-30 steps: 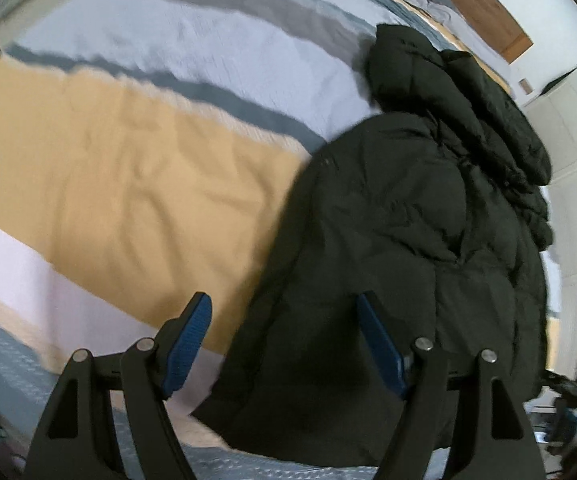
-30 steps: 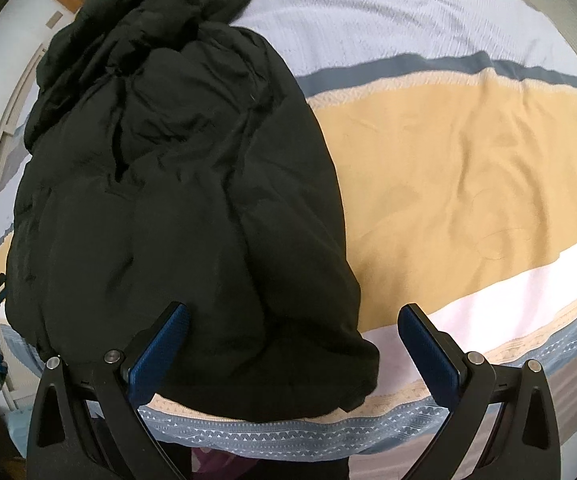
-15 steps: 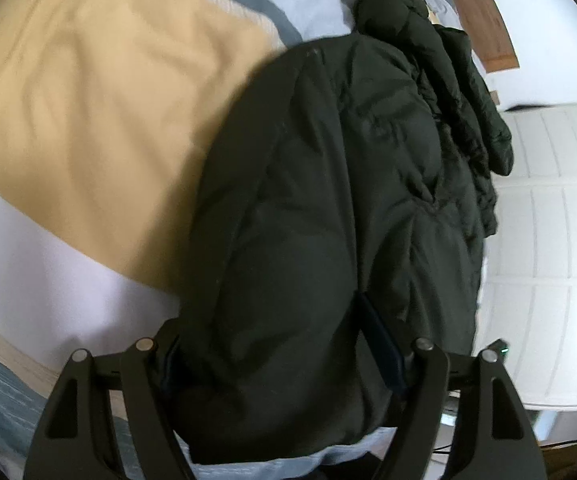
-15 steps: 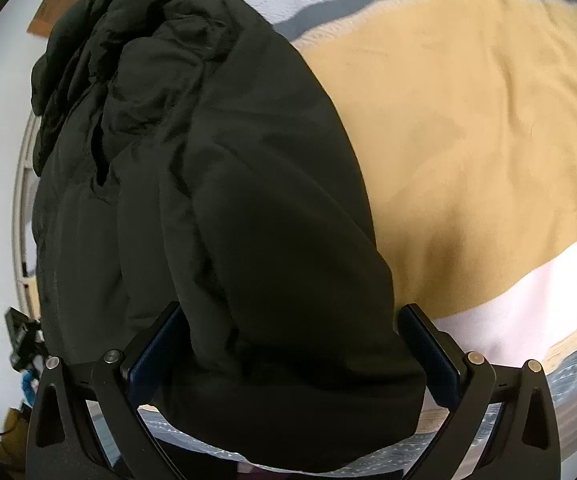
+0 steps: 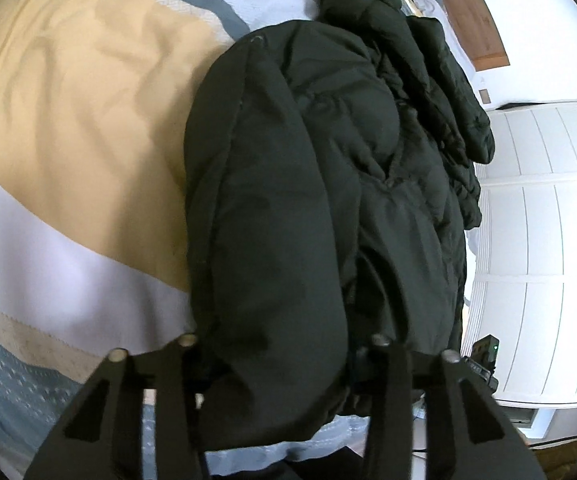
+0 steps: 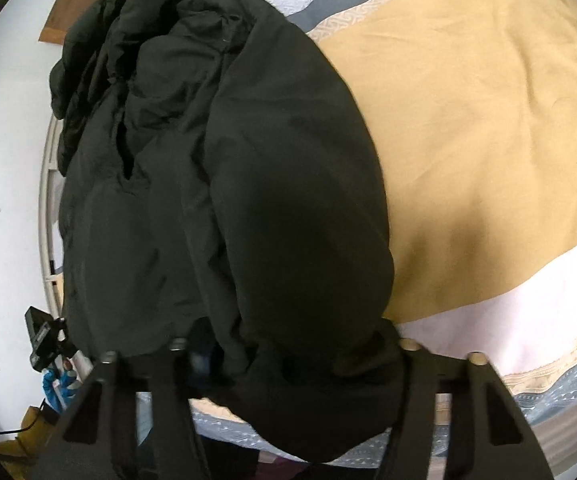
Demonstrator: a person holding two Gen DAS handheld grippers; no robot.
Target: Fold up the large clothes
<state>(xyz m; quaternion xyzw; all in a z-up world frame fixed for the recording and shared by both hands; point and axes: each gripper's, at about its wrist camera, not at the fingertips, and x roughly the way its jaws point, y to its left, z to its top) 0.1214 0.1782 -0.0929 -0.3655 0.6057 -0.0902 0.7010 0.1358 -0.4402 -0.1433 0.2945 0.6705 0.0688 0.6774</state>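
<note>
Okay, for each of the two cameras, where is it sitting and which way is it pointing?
Left wrist: sits on the left claw, looking along its fingers over the jacket on the bed; wardrobe at right; only the claw's black arms show.
Right wrist: sits on the right claw, same direction; bed at right, wall at left.
Shared: jacket hem bulging between the fingers, striped bedspread.
</note>
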